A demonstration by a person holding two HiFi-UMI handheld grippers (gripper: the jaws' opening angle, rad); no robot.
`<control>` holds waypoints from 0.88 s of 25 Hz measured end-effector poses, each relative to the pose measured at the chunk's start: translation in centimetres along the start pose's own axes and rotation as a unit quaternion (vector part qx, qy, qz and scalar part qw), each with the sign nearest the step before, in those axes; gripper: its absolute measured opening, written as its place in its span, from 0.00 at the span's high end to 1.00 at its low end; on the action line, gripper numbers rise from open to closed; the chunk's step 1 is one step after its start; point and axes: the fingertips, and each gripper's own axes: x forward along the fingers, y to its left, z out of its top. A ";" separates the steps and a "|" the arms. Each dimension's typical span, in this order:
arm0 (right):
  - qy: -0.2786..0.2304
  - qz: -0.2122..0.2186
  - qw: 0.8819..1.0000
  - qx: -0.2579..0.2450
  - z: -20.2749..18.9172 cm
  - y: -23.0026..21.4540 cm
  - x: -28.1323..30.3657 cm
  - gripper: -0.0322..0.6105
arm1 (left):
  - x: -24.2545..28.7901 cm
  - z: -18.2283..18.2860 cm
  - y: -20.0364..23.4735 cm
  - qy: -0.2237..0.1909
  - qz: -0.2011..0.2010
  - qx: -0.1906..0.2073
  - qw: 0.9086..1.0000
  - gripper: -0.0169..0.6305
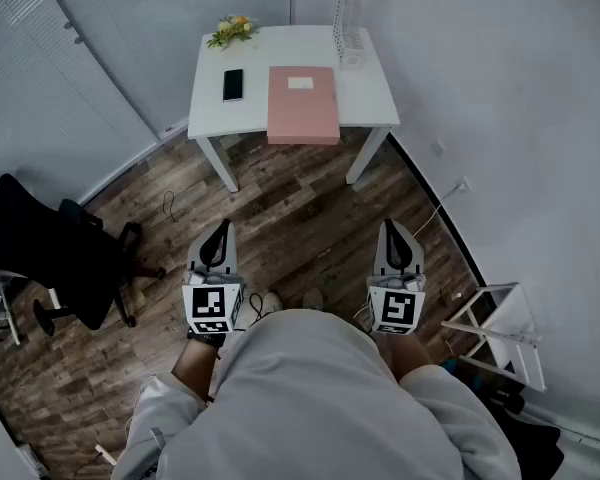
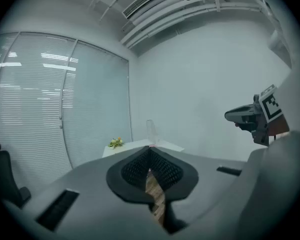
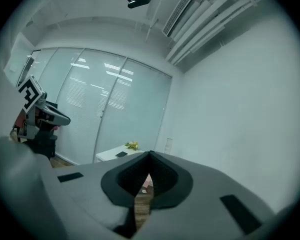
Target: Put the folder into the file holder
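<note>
We look down and see our own pale shirt (image 1: 310, 398) first. It hides our legs, and only the tips of our shoes (image 1: 270, 303) peek out. Our left gripper (image 1: 221, 230) and right gripper (image 1: 393, 228) stick out on each side of us, low over the wood floor (image 1: 300, 218). Each one's jaws are pressed together at the tips, and nothing is caught between them. Our hands are mostly hidden behind the marker cubes.

Off to the left stands a black office chair (image 1: 50, 253), partly cut off by the edge. Off to the right is a white frame thing (image 1: 500, 333), and we can't tell what it is.

Farther on is the white table (image 1: 365, 103), well apart from both grippers. On it lies the pink folder (image 1: 303, 103), flat, with its near edge poking a bit over the table's front. Beside it on the left lies a black phone (image 1: 233, 84). At the back left corner are some flowers (image 1: 232, 30). At the back right corner stands the clear file holder (image 1: 348, 23), upright and not touching the folder. It is see-through, so it is hard to make out against the wall. In both gripper views, the jaws cover most of the table.
</note>
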 end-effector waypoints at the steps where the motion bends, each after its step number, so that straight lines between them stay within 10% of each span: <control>1: 0.003 0.000 1.000 -0.001 -0.1 -0.1 -0.1 0.93 | 0.0 0.1 -0.2 0.000 -0.001 0.000 1.000 0.96; 22: -0.015 0.040 0.999 0.028 0.2 -0.5 1.1 0.93 | 0.1 0.3 -1.2 0.007 0.011 0.006 1.000 0.96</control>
